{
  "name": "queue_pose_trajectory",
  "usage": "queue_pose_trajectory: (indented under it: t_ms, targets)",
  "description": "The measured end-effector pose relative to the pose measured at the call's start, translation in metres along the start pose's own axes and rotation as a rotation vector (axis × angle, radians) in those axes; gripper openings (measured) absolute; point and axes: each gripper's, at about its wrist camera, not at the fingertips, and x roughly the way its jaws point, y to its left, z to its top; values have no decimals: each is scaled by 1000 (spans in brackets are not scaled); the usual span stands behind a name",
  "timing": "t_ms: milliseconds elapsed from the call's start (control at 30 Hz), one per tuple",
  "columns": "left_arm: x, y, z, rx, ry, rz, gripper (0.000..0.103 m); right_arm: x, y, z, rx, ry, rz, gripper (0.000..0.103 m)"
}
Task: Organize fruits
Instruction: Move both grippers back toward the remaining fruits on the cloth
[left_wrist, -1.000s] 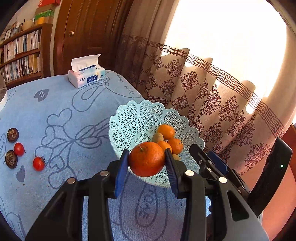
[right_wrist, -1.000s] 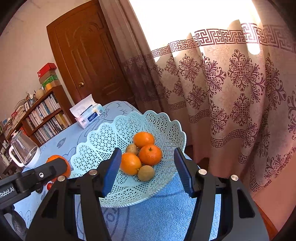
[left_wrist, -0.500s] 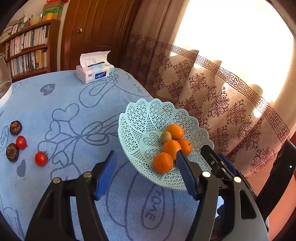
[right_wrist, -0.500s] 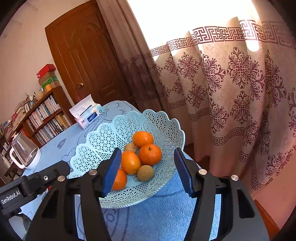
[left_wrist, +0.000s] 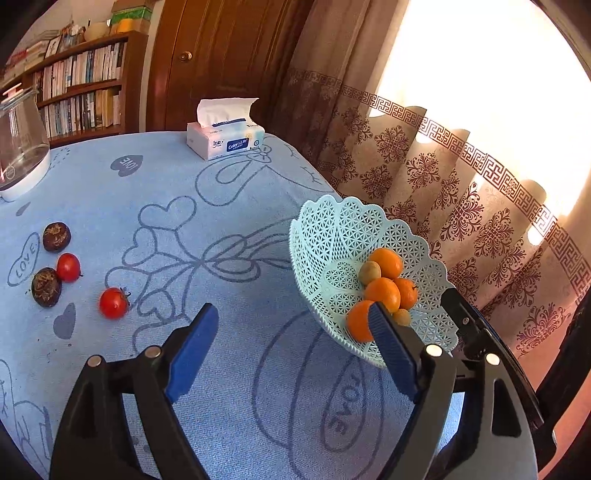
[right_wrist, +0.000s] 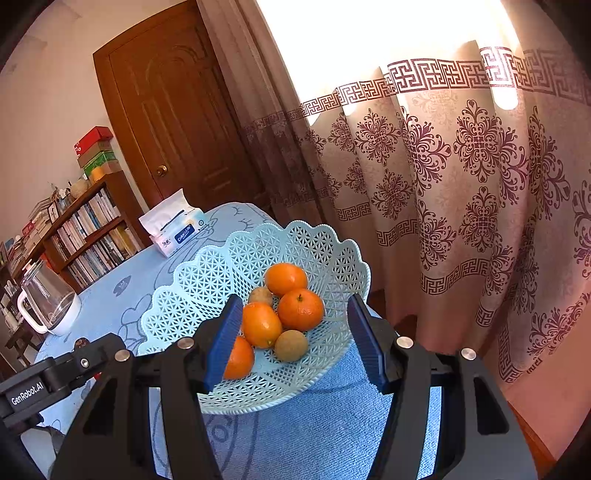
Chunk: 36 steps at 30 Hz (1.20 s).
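My left gripper (left_wrist: 288, 354) has its fingers spreading wider, nothing between them. The next fruit, a red tomato (left_wrist: 113, 302), sits on the tabletop (left_wrist: 229, 229) ahead and left of those fingers, nearer this hand than the other; being round, it shows no long axis. My right gripper (right_wrist: 295, 339) hangs with fingers apart and empty over the basket (right_wrist: 207, 273) of oranges.

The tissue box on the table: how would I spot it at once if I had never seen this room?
Start at the brown wooden door. On the far edge of the blue tablecloth in front of it sits the tissue box: white with blue print, a tissue sticking up. It stands alone, well apart from the fruit.
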Motion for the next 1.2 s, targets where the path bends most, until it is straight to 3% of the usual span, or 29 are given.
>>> queue_pose_trajectory:
  t_ms: [200,433,500,867,1200]
  targets:
    - [-4,15,-3,-22,-13,37,88,-5,8,-2,-37,-30,-13,62]
    - [-10,36,-6,-55,-24,71,88,-10,14,-5,-74,-56,-28,63]
    - [-13,43,-6,-57,-33,86,88,-11,16,-5,-78,-61,-30,70]
    - [-25,94,-8,-118,-46,185,88,-17,29,-6,-136,-83,-49,71]
    - [-36,148,-9,-166,-57,269,88,-26,64,-15,-170,-43,46,71]
